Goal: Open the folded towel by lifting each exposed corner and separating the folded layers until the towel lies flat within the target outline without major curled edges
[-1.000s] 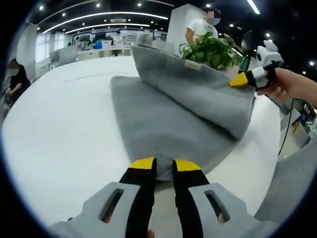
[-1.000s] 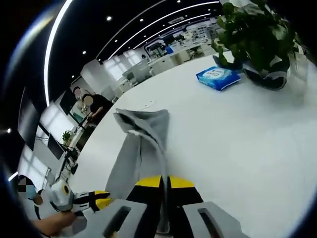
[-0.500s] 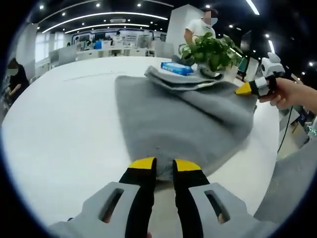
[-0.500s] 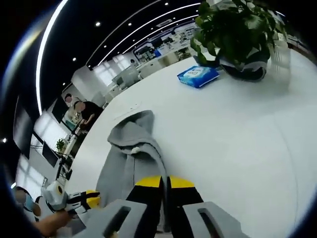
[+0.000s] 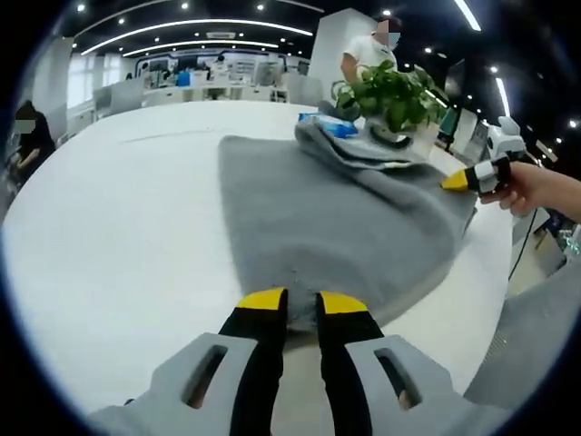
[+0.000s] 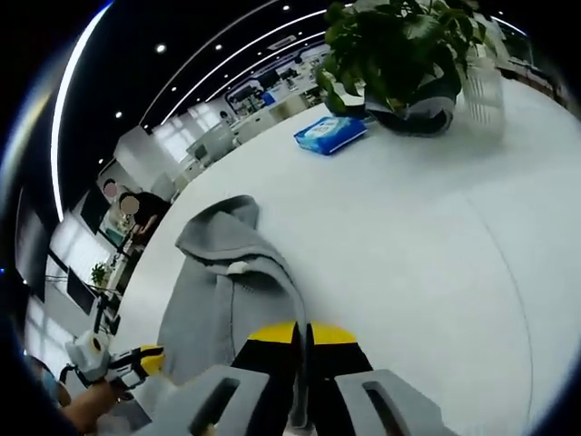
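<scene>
Grey towel (image 5: 318,209) spread on table, far layer bunched, both claws pinching edges.

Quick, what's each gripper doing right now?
Left gripper: shut on the near edge of the grey towel.
Right gripper: shut on a towel edge running up between its jaws.

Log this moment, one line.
towel: part unfolded, far layers bunched | left gripper: shut on towel | right gripper: shut on towel
</scene>
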A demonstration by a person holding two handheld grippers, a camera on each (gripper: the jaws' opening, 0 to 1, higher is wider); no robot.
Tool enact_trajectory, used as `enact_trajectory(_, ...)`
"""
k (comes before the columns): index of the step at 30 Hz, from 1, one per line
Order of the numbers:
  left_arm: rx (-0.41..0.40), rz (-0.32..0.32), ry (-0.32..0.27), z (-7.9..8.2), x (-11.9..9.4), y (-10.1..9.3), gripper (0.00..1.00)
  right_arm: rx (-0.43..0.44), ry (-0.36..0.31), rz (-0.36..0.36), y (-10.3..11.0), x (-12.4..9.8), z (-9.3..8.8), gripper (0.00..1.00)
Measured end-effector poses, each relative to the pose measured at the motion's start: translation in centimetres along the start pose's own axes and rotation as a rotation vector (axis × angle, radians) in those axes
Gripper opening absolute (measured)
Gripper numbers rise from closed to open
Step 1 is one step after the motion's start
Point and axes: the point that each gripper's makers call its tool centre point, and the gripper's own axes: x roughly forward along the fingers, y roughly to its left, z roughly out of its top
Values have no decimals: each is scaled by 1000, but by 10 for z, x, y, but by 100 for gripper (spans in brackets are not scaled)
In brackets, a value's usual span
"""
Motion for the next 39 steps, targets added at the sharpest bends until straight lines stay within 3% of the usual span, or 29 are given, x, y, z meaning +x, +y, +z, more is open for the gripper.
enact_trajectory(20,-12,2,3,0,0,1,12,71,1,-49,-25,-17,-25,0)
enact_trajectory(34,-22,1,5,-1,-1,1,12,137,-18,-40,-27,-19,-31,0)
enact_trajectory(39,-30,-1,4,0,-1,0,13,90,-10,-60,-29,-20,-31,1)
